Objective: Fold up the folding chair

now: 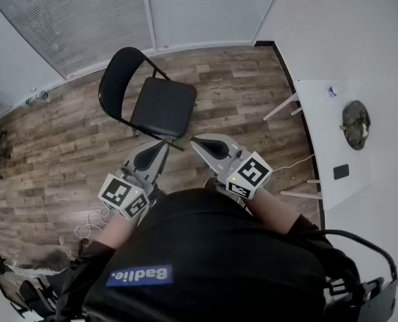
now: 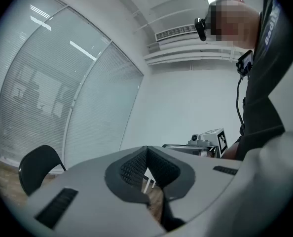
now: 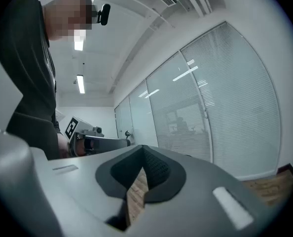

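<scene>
I'd say nothing is done yet: the chair (image 1: 155,102) stands fully open on the floor (image 1: 239,92), seat flat, and all the folding is left. My left gripper (image 1: 157,147) and right gripper (image 1: 199,143) sit side by side, jaws closed on nothing. The chair is straight ahead of their tips, not touched.

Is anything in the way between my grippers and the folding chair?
No: in the head view only bare wood floor lies between the left gripper, the right gripper and the folding chair.
</scene>
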Tool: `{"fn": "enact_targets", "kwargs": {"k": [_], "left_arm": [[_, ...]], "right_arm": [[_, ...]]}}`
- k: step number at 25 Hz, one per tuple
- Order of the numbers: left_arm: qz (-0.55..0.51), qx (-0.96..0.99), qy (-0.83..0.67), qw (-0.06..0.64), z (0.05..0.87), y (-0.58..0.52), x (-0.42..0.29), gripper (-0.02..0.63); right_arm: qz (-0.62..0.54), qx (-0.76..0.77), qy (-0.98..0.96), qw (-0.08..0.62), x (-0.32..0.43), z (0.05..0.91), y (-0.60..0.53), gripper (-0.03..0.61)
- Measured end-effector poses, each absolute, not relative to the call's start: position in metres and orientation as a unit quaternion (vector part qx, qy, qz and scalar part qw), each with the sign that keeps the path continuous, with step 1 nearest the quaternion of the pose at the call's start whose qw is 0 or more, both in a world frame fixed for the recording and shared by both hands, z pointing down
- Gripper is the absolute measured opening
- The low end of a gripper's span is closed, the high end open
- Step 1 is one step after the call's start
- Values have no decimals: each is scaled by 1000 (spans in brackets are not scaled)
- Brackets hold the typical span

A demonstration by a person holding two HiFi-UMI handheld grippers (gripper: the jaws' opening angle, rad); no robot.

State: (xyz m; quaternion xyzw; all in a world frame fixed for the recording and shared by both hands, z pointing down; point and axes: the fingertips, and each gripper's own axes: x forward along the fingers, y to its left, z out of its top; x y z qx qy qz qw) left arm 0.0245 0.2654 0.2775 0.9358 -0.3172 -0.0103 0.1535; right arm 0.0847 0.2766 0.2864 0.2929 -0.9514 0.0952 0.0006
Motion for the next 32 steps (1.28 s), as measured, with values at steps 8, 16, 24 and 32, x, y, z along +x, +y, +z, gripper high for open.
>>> {"fn": "enact_targets", "kwargs": {"k": [8,16,24,32], "left_arm": [[-10,935,-322,151,277,268,20,5],[-17,933,-325,152,281,267,10,5],[-13,932,-328,154,287,261,-2,5],[-13,934,-325,145,281,247,-21,5]], "right_arm": [[97,293,-951,2,82,287,278,2],[107,296,-949,-4,74,291,272,2],[115,307,-945,0,66,297,262,2],[123,320,-939,2,51,299,249,2]]}}
